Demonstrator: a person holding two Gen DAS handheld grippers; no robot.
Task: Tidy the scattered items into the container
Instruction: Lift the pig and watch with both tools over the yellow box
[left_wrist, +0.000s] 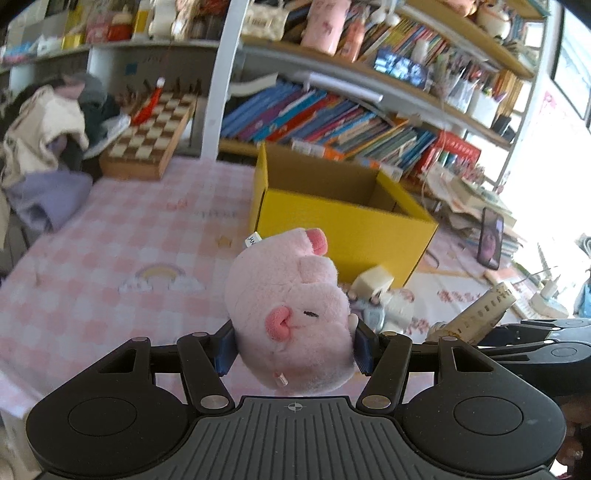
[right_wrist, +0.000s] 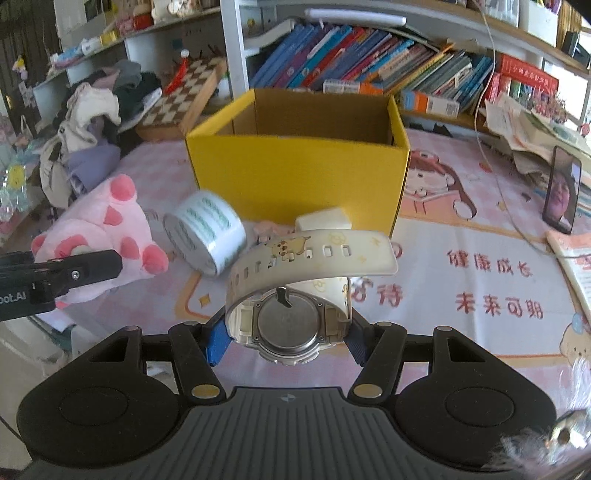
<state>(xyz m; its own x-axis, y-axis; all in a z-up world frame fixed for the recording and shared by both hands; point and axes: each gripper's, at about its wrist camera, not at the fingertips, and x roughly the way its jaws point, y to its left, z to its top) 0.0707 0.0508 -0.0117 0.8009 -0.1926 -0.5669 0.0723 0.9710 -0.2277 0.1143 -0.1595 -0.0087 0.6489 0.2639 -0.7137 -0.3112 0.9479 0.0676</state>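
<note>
Red printing on the pink checked tablecloth (right_wrist: 480, 206) reads "健康成长" and "未来可期". A Pikachu figure is printed on the strap of the white wristwatch (right_wrist: 291, 306), which the right gripper (right_wrist: 286, 341) clamps by its case, metal back facing the camera, raised in front of the yellow cardboard box (right_wrist: 295, 177). "oot.AI" shows on the left gripper (left_wrist: 293, 349), which squeezes a pink pig plush (left_wrist: 291, 314), held above the cloth short of the box. A tape roll (right_wrist: 205, 238) lies near the box.
</note>
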